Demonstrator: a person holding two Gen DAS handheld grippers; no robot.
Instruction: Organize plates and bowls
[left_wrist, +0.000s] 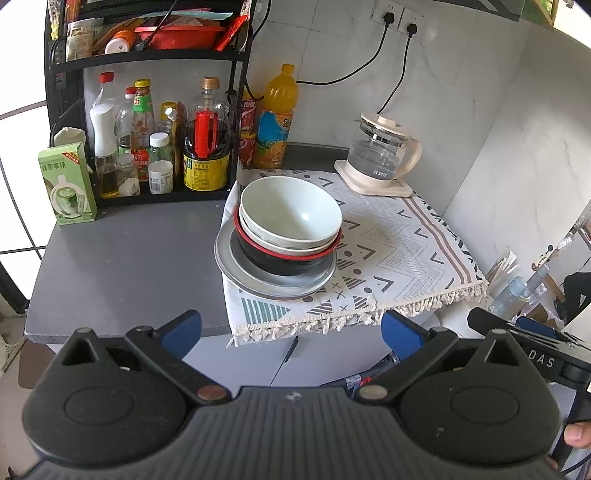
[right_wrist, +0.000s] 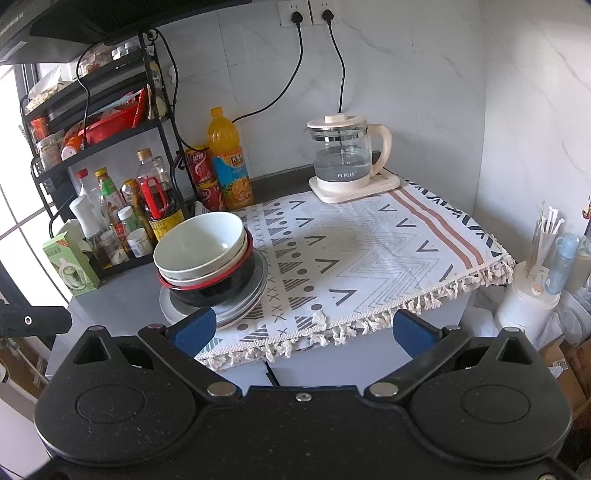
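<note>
Bowls (left_wrist: 290, 218) sit nested on plates (left_wrist: 275, 282) on the tabletop (left_wrist: 122, 266); we judge stacking done; left gripper (left_wrist: 291, 332) and right gripper (right_wrist: 303, 330) hang back, jaws wide and empty; next, we withdraw.

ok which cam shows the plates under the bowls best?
Left wrist. It looks down on the stack, so the grey plates show as a nearly full ring around the black bowl. In the right wrist view, the plates appear more edge-on, and the right gripper has a blue finger covering their front rim.
</note>
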